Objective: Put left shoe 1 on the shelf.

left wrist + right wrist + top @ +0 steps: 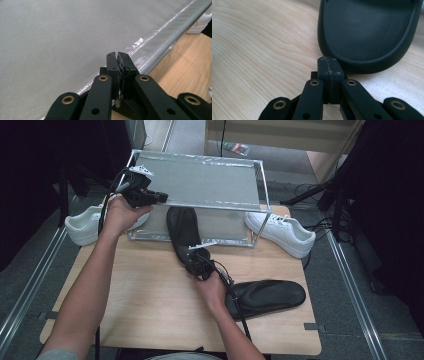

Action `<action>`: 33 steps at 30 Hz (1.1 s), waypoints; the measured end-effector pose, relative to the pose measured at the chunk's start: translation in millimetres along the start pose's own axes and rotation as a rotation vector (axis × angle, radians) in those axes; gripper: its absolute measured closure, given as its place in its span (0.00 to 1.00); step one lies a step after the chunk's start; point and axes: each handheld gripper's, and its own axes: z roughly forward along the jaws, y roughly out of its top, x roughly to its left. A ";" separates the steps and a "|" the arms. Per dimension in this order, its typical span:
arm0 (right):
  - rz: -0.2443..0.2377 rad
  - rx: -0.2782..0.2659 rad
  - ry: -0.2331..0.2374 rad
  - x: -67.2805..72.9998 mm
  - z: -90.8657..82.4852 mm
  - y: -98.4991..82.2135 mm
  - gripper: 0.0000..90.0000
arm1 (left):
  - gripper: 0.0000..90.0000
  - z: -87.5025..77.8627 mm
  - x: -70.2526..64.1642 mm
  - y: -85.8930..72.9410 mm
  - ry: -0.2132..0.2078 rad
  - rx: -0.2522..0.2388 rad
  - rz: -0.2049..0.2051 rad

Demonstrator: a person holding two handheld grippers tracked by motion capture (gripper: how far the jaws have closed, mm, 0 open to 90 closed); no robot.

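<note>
Insole being handled: a black insole (183,230) lies on the wooden table (150,295), its far end reaching under the front edge of the clear box (200,180); its near, rounded end (367,35) sits just ahead of the right gripper's tips.
Long axis: runs away from the person, tilted slightly to the left in the high view, so the near end points back at the right hand.
Right gripper (196,260): jaws pressed together with nothing between them, tips touching or just short of the insole's near rim; I cannot tell which.
Nearer hand: the right, by a wide margin.
Right hand pose: forearm comes in from the bottom, gripper held low and near level, aimed along the insole.
Likely next move: probably a push along the axis, sliding the insole further under the box.
Left gripper (159,196): jaws closed and empty, resting at the box's near left corner over its grey top (62,37), as if steadying it.
Second insole (270,296): lies crosswise by the right forearm.
White shoes: one (85,225) left of the box, one (282,232) right.
</note>
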 end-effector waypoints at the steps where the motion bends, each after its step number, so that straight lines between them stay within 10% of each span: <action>1: -0.006 -0.006 0.005 0.3 -2.2 1.2 1.00 | 0.98 0.1 0.0 -0.1 0.000 -0.001 -0.001; 15: 0.015 -0.022 -0.026 -21.3 -26.3 -7.9 1.00 | 0.98 0.1 0.4 -0.4 -0.004 -0.003 -0.010; 33: 0.036 -0.019 -0.021 -18.1 1.1 7.8 1.00 | 0.97 -0.1 1.1 -0.5 -0.007 -0.002 -0.014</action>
